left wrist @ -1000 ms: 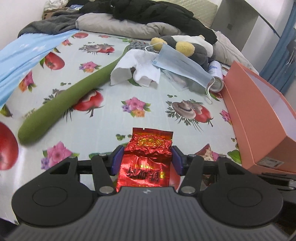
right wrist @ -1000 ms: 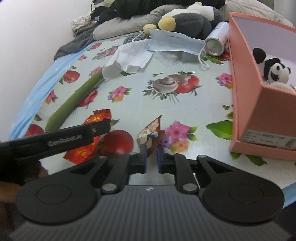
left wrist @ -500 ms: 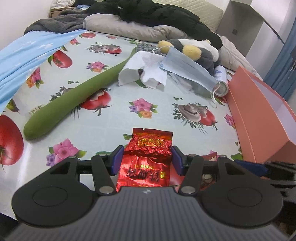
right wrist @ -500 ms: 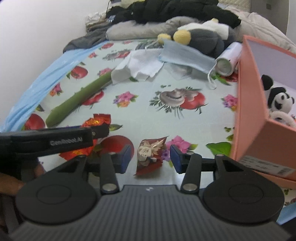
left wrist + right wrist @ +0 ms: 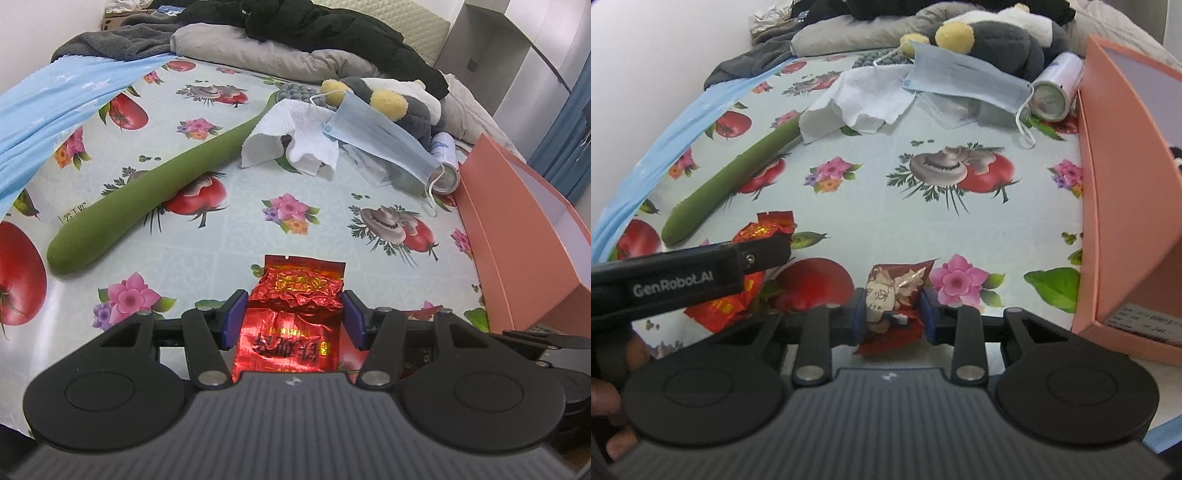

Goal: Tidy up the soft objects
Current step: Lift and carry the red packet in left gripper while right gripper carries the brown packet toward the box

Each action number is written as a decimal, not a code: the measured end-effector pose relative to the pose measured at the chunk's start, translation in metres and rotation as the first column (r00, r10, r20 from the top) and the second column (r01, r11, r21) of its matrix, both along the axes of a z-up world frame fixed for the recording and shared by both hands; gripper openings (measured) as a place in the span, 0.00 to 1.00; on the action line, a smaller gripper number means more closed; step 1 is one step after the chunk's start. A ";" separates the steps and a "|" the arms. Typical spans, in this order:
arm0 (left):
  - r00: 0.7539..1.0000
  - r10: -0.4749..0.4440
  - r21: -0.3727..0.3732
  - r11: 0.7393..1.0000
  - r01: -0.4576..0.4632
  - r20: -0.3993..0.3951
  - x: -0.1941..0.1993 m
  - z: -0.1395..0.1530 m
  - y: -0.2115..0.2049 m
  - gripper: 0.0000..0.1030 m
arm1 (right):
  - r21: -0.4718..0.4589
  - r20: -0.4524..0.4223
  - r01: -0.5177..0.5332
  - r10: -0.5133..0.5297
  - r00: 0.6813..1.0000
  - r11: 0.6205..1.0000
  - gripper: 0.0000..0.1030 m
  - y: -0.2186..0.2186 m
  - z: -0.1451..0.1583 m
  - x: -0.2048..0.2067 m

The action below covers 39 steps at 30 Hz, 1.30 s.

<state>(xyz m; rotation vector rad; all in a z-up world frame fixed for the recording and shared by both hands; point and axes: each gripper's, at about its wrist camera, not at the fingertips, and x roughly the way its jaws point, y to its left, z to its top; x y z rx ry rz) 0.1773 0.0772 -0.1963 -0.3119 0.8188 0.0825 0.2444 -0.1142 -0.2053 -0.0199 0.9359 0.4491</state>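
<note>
Now I look over the bed [image 5: 229, 236], covered with a cloth of printed tomatoes and flowers, which gives wide free room in the middle. The pink box [image 5: 1123, 206] stands open along the right edge, close to my right gripper [image 5: 892, 314] and further from my left gripper [image 5: 293, 314]. I judge the right hand has the shorter way to it, up and over the near wall. A long green plush [image 5: 147, 195] lies diagonally at the left, well apart. At the far side, a white towel [image 5: 295, 136], a blue face mask [image 5: 384, 136] and a grey plush toy [image 5: 1004, 37] lie in 1 heap beside a can [image 5: 1056, 88].

The red foil packet [image 5: 295, 314] sits between the left jaws, long axis pointing away from me; the pads stand at its 2 sides, and it looks gripped. The smaller dark-red packet [image 5: 894, 306] lies between the right jaws, which are closing on it; the left pad touches, but I cannot tell if the right one presses. It lies near the front edge of the bed.
</note>
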 end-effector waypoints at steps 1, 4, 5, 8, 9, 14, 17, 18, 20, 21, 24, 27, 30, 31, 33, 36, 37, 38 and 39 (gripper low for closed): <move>1.000 -0.002 -0.001 1.000 0.002 0.004 0.000 0.002 -0.001 0.59 | 0.001 0.007 -0.001 0.001 1.000 1.000 0.33 -0.001 0.003 -0.001; 1.000 -0.010 0.002 1.000 0.010 0.021 -0.003 0.011 -0.004 0.59 | 0.008 0.030 0.006 -0.007 1.000 1.000 0.32 -0.004 0.013 -0.006; 1.000 -0.011 0.002 1.000 0.011 0.026 -0.004 0.014 -0.005 0.59 | 0.013 0.037 0.011 -0.011 0.999 1.000 0.32 -0.006 0.018 -0.007; 0.999 -0.019 0.005 1.000 0.019 0.051 -0.007 0.029 -0.010 0.59 | 0.029 0.067 0.024 -0.026 0.997 0.999 0.32 -0.012 0.033 -0.012; 0.998 -0.021 0.006 1.000 0.021 0.062 -0.009 0.035 -0.012 0.59 | 0.035 0.076 0.028 -0.030 0.997 0.999 0.32 -0.014 0.039 -0.013; 0.994 -0.037 0.004 0.999 0.037 0.107 -0.019 0.063 -0.021 0.59 | 0.061 0.134 0.038 -0.046 0.990 0.997 0.32 -0.025 0.070 -0.023; 0.990 -0.047 0.005 0.999 0.047 0.132 -0.023 0.079 -0.028 0.59 | 0.077 0.165 0.055 -0.067 0.984 0.995 0.32 -0.033 0.088 -0.028; 0.989 -0.052 0.005 0.999 0.052 0.139 -0.024 0.084 -0.030 0.59 | 0.082 0.172 0.061 -0.074 0.982 0.995 0.32 -0.035 0.093 -0.029; 0.986 -0.062 0.001 0.998 0.063 0.157 -0.025 0.095 -0.034 0.59 | 0.094 0.188 0.073 -0.089 0.978 0.993 0.32 -0.040 0.104 -0.031; 0.984 -0.069 0.002 0.998 0.070 0.165 -0.026 0.101 -0.037 0.59 | 0.098 0.195 0.077 -0.095 0.976 0.992 0.32 -0.042 0.108 -0.032; 0.977 -0.092 0.009 0.996 0.092 0.192 -0.027 0.119 -0.046 0.59 | 0.110 0.225 0.091 -0.114 0.968 0.990 0.32 -0.049 0.125 -0.035; 0.969 -0.114 0.009 0.993 0.115 0.221 -0.027 0.138 -0.055 0.59 | 0.121 0.259 0.103 -0.132 0.957 0.987 0.32 -0.056 0.143 -0.038; 0.959 -0.134 0.008 0.991 0.136 0.249 -0.024 0.156 -0.065 0.59 | 0.131 0.286 0.122 -0.155 0.946 0.984 0.32 -0.066 0.158 -0.039; 0.955 -0.142 0.008 0.989 0.145 0.259 -0.023 0.161 -0.069 0.59 | 0.137 0.294 0.129 -0.165 0.942 0.982 0.32 -0.070 0.163 -0.039; 0.947 -0.161 0.017 0.987 0.162 0.278 -0.019 0.173 -0.079 0.59 | 0.141 0.311 0.147 -0.185 0.932 0.979 0.32 -0.080 0.173 -0.039; 0.935 -0.188 0.023 0.981 0.190 0.300 -0.013 0.188 -0.095 0.59 | 0.148 0.336 0.176 -0.217 0.917 0.973 0.32 -0.097 0.187 -0.039; 0.932 -0.197 0.022 0.980 0.200 0.305 -0.011 0.193 -0.100 0.59 | 0.150 0.344 0.188 -0.230 0.910 0.971 0.32 -0.104 0.192 -0.038; 0.928 -0.207 0.019 0.977 0.211 0.310 -0.009 0.197 -0.106 0.59 | 0.151 0.350 0.199 -0.240 0.905 0.968 0.32 -0.110 0.195 -0.039; 0.923 -0.219 0.018 0.974 0.224 0.317 -0.007 0.202 -0.112 0.59 | 0.152 0.355 0.210 -0.251 0.900 0.966 0.32 -0.116 0.199 -0.038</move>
